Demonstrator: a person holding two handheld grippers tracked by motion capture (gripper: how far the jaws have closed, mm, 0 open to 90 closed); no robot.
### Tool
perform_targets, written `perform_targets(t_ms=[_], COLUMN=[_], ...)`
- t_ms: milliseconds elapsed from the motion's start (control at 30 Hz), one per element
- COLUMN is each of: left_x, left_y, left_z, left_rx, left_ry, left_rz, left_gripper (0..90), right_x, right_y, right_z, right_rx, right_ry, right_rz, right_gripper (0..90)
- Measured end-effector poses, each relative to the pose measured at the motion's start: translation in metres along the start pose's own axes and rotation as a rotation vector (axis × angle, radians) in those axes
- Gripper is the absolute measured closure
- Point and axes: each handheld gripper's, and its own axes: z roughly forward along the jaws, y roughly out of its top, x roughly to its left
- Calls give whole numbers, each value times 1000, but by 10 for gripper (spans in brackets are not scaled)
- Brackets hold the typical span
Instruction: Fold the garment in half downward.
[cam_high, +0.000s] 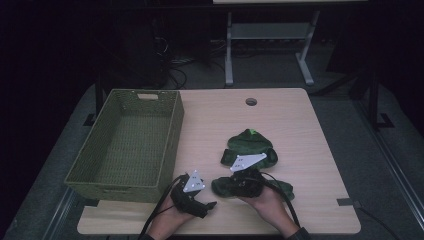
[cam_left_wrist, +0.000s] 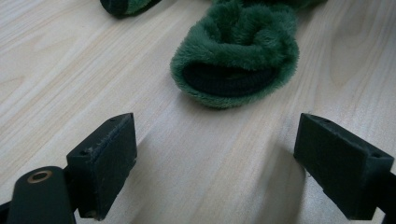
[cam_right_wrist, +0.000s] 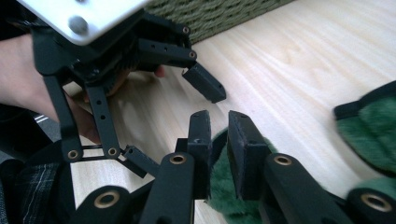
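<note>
High view: right tongs (cam_high: 231, 186) low, nearly closed over green plush (cam_high: 250, 147); left tongs (cam_high: 209, 206) wide, empty

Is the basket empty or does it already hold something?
Empty. In the high view the basket shows bare woven floor; the green plush garment lies on the table beside it.

The left gripper (cam_high: 210, 205) is held low with its jaws spread wide. The right gripper (cam_right_wrist: 218, 122) is held with its jaws nearly closed, a narrow gap between them.
</note>
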Motion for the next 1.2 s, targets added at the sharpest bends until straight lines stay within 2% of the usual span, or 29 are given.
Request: perform_targets(t_ms=[333,500,733,900,1033,1133,1200], left_x=[1,1,1,1,1,1,1], left_y=[0,0,0,0,0,0,0], left_z=[0,0,0,-1,0,0,0], left_rx=[3,7,4,9,4,1,1], left_ry=[4,0,0,1,-1,-1,-1], left_rz=[12,10,11,13,6,5,7], left_gripper=[124,124,124,124,124,124,124], right_x=[1,2,5,4,6,6,5], right_y=[-8,-13,-17,-13,-10,-11,-11], right_z=[26,39,44,39,29,21,15], right_rx=[70,118,114,108,58,27,7], right_ry=[-2,-41,-97,-71,-34,4,9], right_rz=[-9,-47,-67,-62,-44,3,0], right_gripper=[765,708,841,853,852,852,852])
